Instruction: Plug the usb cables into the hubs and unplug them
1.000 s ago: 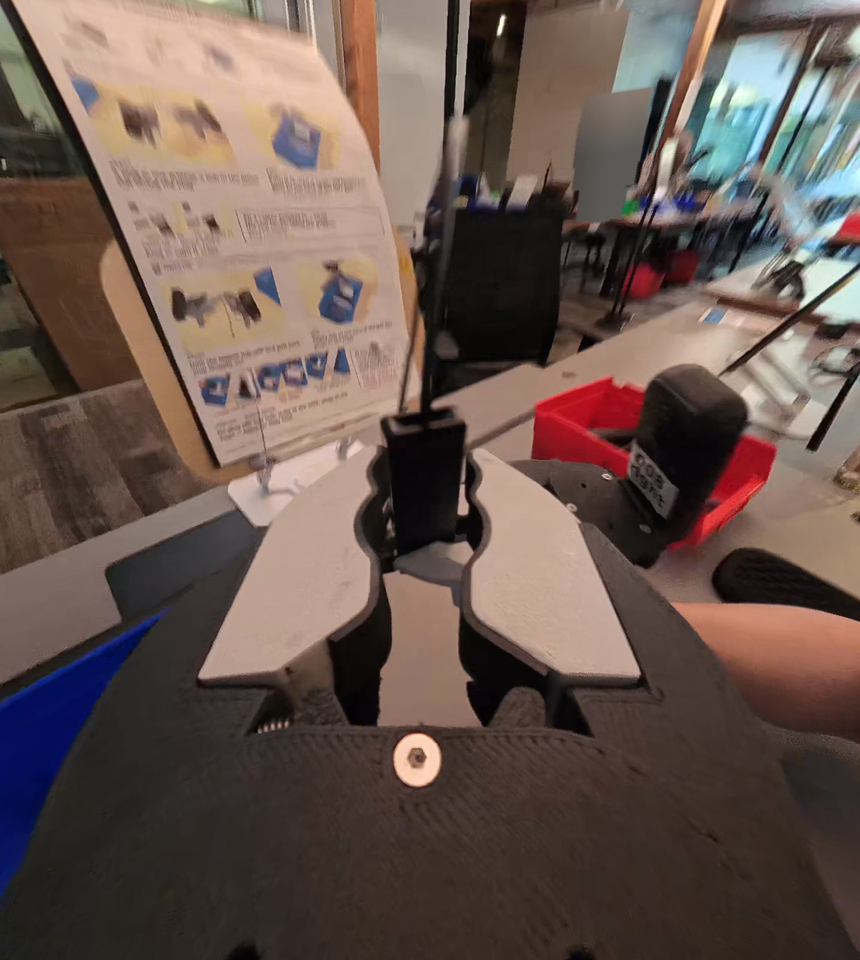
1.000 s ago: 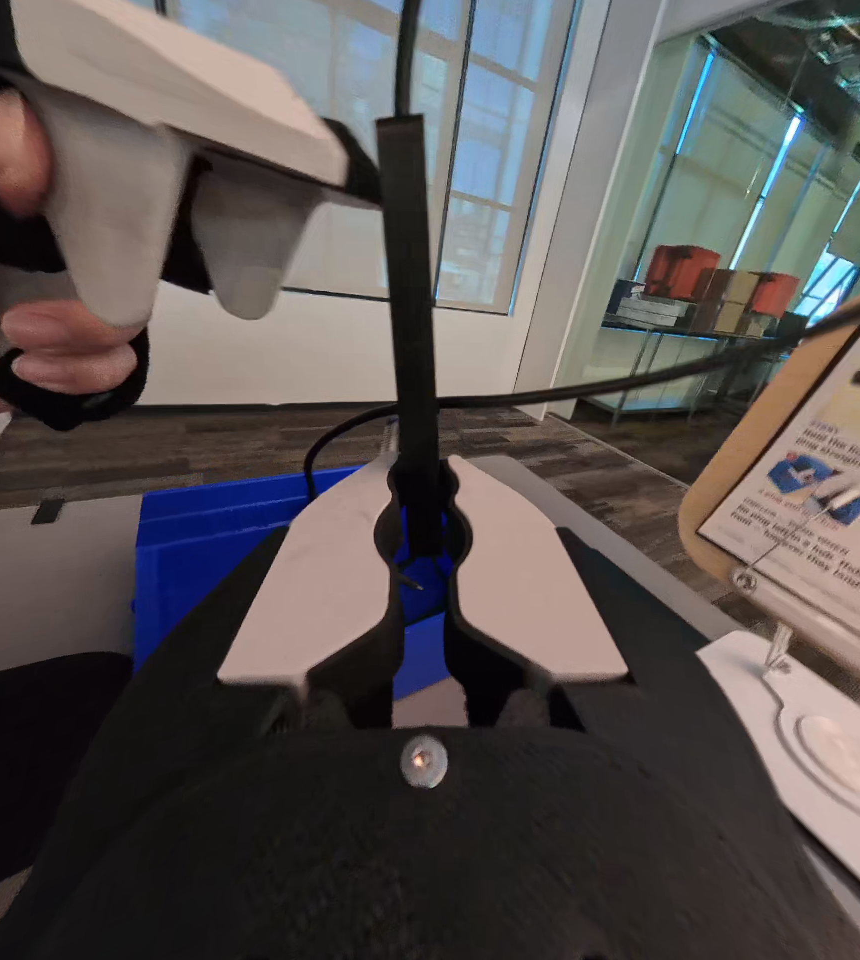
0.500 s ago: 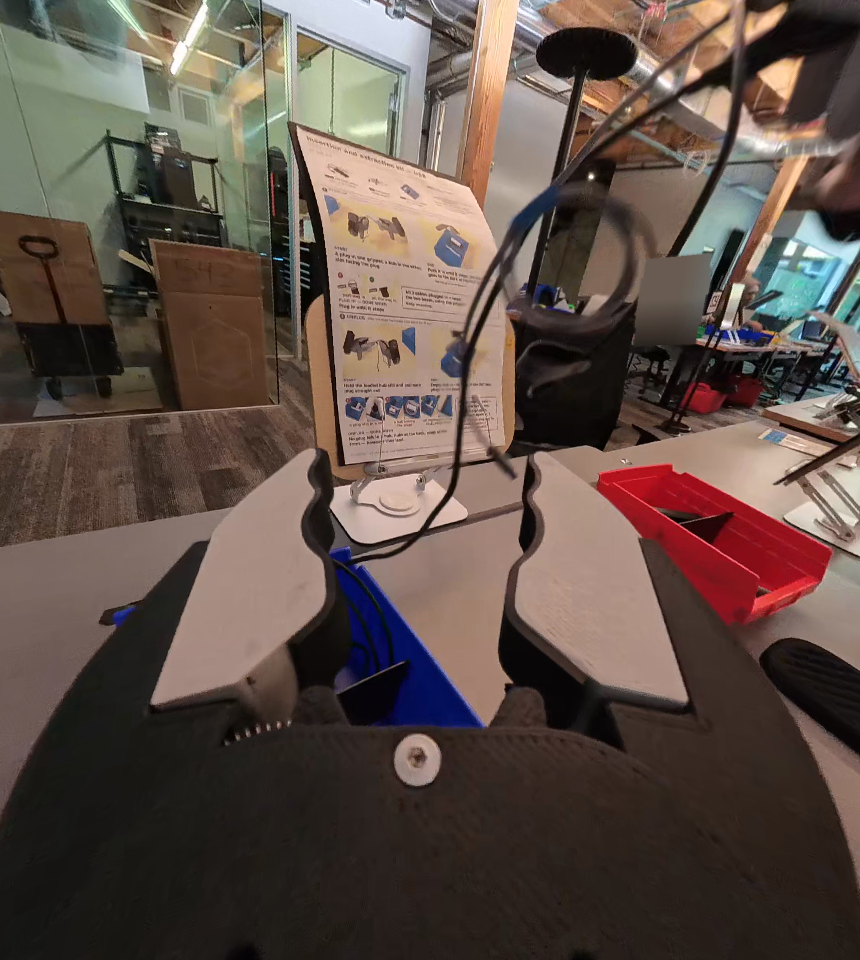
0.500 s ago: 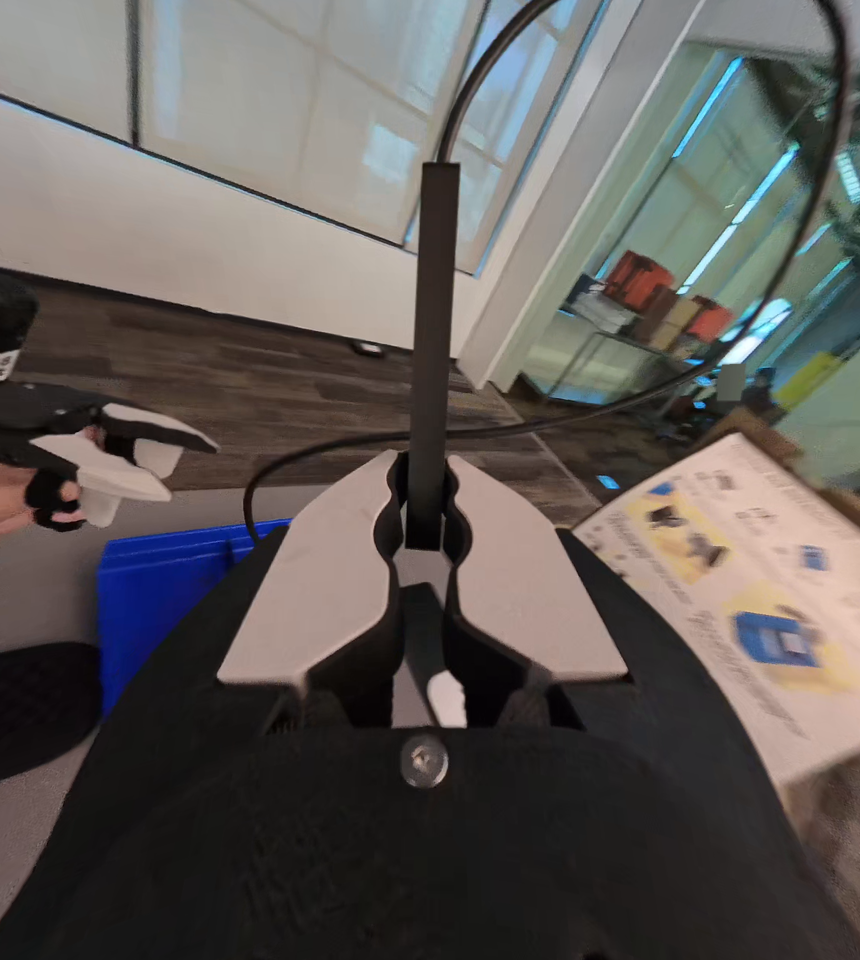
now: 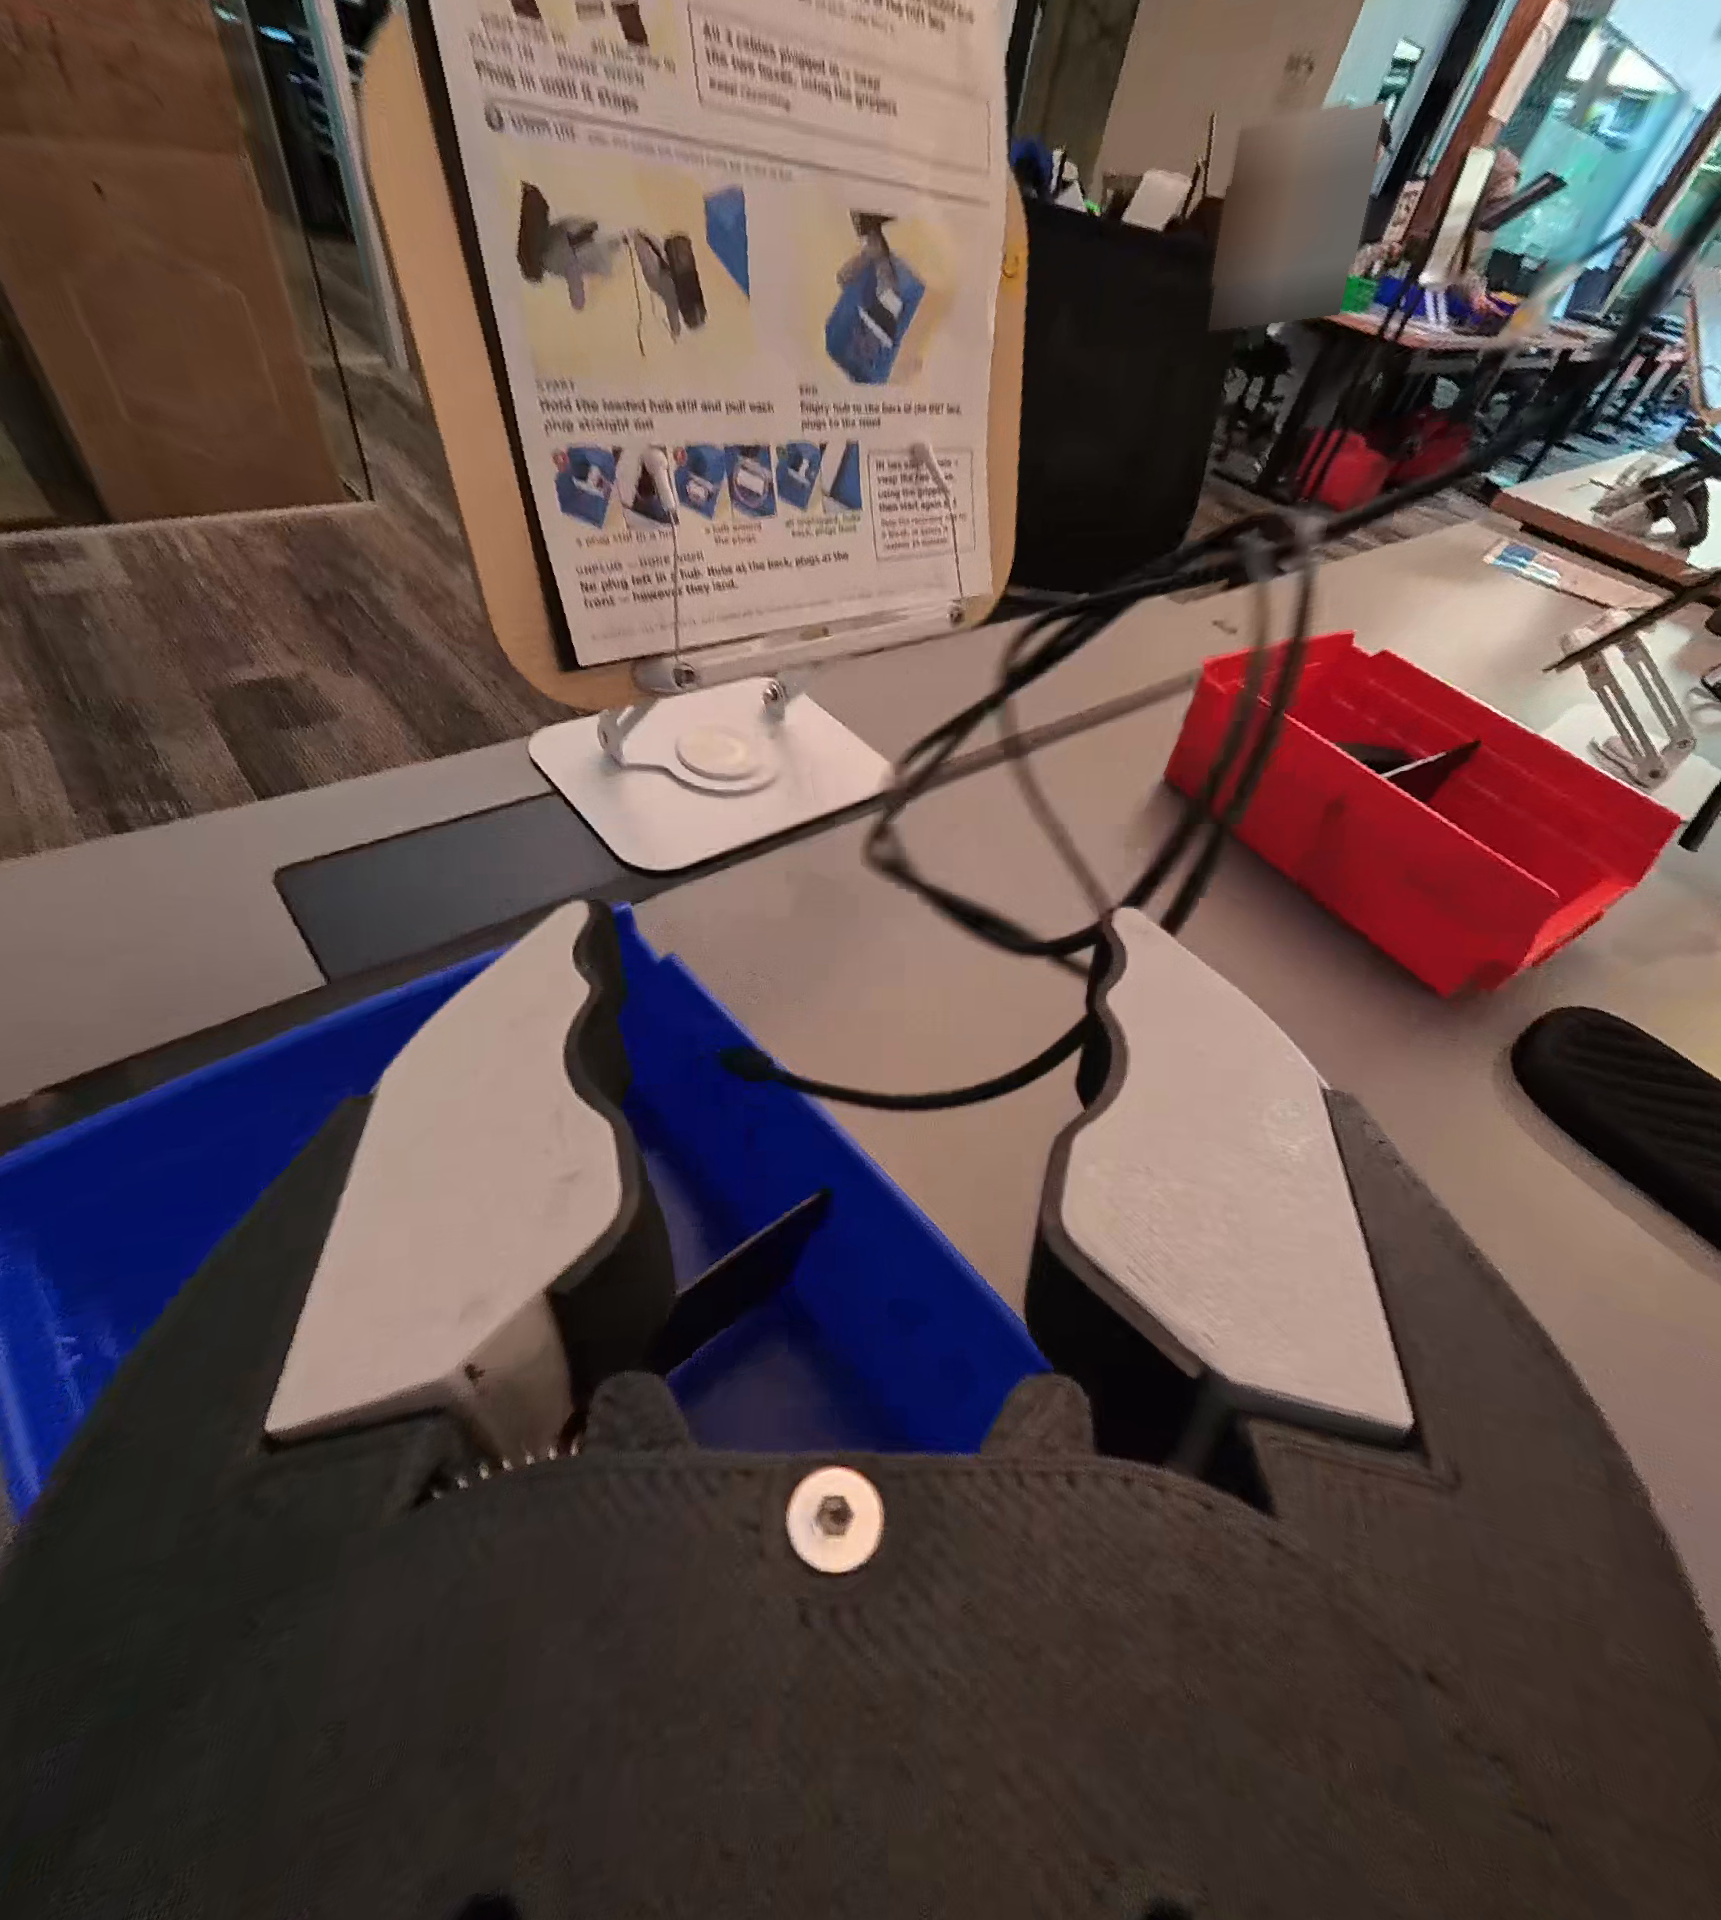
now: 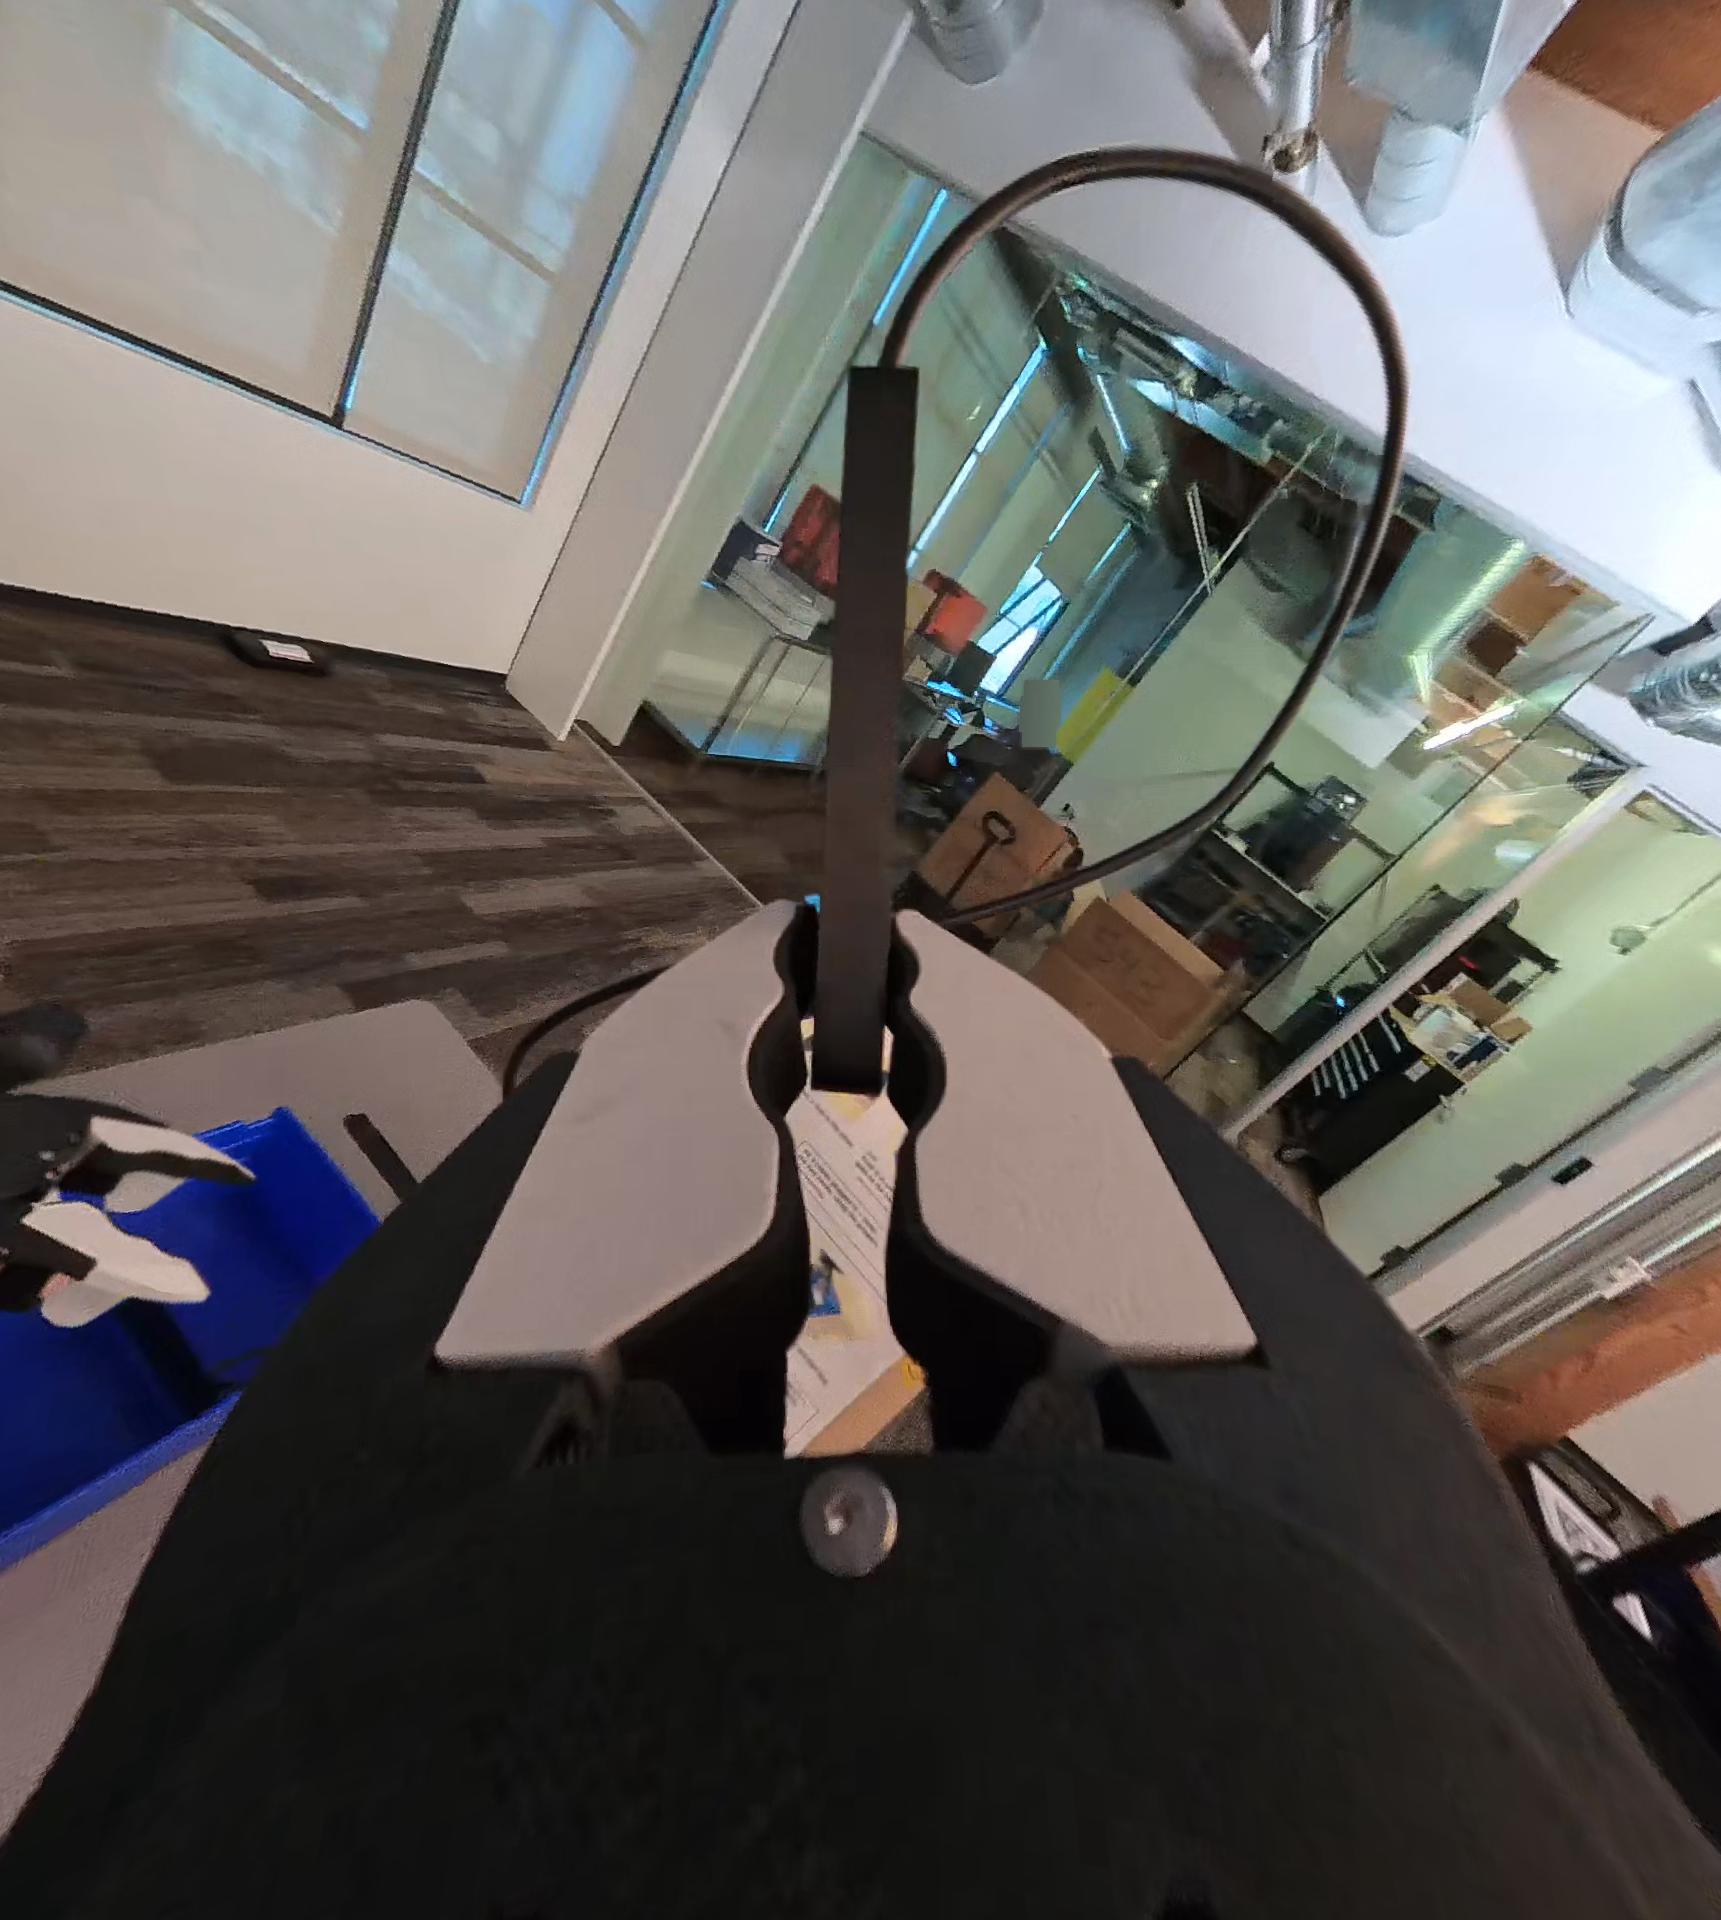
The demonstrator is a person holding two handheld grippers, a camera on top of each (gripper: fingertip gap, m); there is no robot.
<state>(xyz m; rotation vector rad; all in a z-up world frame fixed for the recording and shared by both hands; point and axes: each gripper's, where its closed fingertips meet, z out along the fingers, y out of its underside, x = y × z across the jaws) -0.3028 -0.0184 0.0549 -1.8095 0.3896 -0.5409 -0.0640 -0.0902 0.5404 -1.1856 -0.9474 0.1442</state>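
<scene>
Between the spread fingers of the left gripper (image 5: 851,997) lies open room above the blue bin (image 5: 835,1174), though a black divider (image 5: 747,1262) stands upright inside it. A dangling loop of black cables (image 5: 1032,821) hangs across the way ahead (one strand reaches between the fingertips). Bare grey table (image 5: 939,935) separates it from the red bin (image 5: 1407,821).

Bright, even daylight floods both views. Motion blur smears the instruction sheet (image 5: 731,343) and the black cables (image 5: 1126,831) right of it; straight lines bow at the edges, and glare washes the windows (image 6: 336,197) out.
</scene>
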